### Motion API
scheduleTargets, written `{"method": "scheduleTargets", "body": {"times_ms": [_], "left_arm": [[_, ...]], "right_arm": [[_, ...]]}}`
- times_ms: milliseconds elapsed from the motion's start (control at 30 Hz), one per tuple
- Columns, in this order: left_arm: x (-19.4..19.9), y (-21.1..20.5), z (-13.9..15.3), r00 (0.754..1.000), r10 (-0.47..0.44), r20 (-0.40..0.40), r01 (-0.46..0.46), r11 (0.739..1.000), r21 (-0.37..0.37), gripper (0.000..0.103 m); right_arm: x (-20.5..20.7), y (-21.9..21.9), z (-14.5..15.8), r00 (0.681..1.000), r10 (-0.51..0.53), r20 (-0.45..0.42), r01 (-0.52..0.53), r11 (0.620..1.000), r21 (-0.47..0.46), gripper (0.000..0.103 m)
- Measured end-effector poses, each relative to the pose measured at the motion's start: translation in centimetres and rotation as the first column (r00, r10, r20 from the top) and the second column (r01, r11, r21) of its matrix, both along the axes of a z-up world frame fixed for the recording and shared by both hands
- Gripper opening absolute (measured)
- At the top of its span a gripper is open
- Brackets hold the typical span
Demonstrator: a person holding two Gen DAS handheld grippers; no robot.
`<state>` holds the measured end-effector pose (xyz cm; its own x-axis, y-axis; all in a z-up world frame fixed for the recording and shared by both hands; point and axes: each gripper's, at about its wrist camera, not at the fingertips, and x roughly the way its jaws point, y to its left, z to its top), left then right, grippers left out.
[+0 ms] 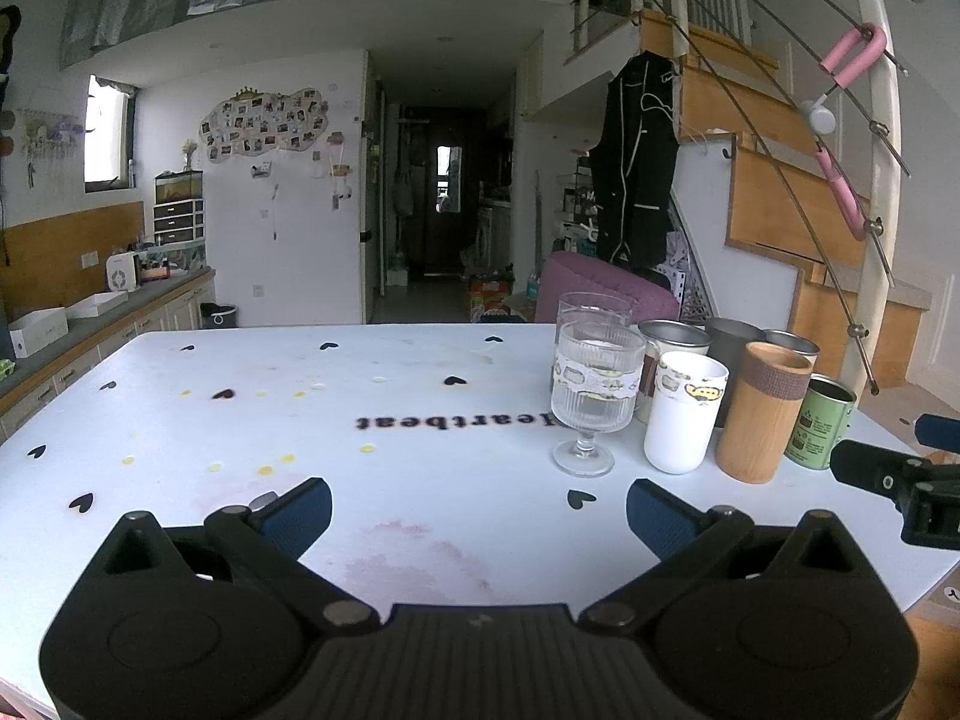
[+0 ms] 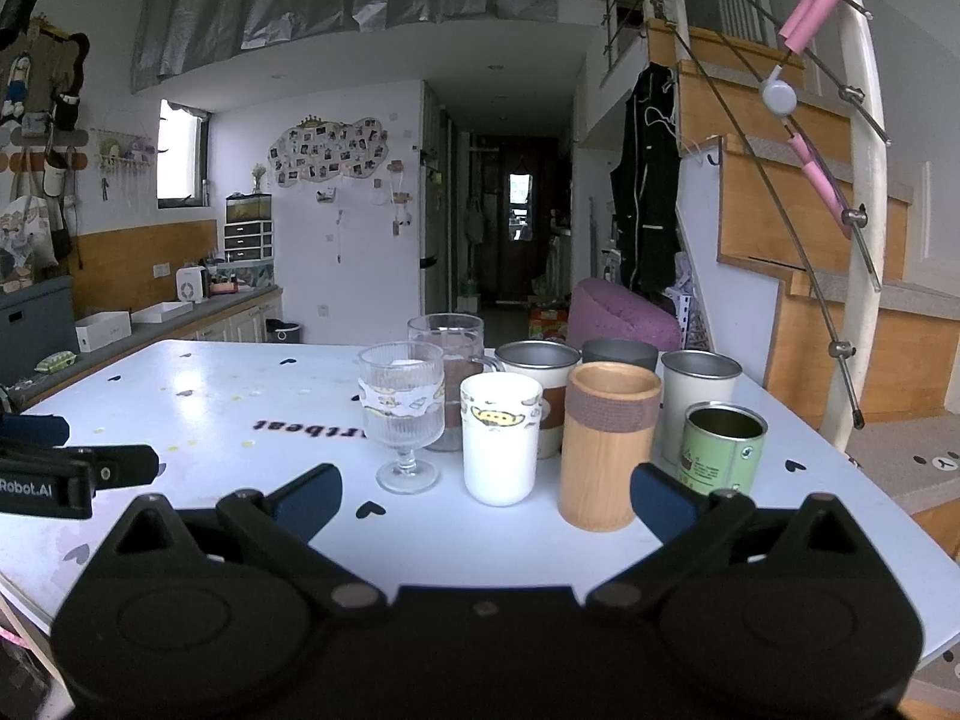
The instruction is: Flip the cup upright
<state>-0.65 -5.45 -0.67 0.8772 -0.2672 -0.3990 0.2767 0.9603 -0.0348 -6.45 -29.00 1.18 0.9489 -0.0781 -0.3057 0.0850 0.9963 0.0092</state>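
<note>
Over the table (image 2: pixel 240 384), right gripper (image 2: pixel 486 495) hangs wide open, empty; left gripper (image 1: pixel 479 507) likewise. Cups cluster dead ahead of right, nearer arm: white cup (image 2: pixel 501 438), wooden cup (image 2: pixel 609 444), green tin (image 2: pixel 723 447), all mouth-up, axes vertical. No overturned cup visible.

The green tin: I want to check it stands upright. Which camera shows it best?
The right wrist view shows the green tin best: near and large, its open mouth facing up, though the right hand-held gripper finger hides its lower left. The left wrist view shows it small at the row's far right, partly behind the wooden cup.
</note>
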Motion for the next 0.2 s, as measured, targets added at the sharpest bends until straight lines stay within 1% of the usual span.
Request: {"method": "scheduleTargets", "body": {"times_ms": [200], "left_arm": [[-0.04, 0.29, 0.03, 1.000, 0.006, 0.002, -0.006, 1.000, -0.002, 0.103]], "right_arm": [[-0.02, -0.02, 0.01, 1.000, -0.002, -0.001, 0.002, 1.000, 0.001, 0.103]]}}
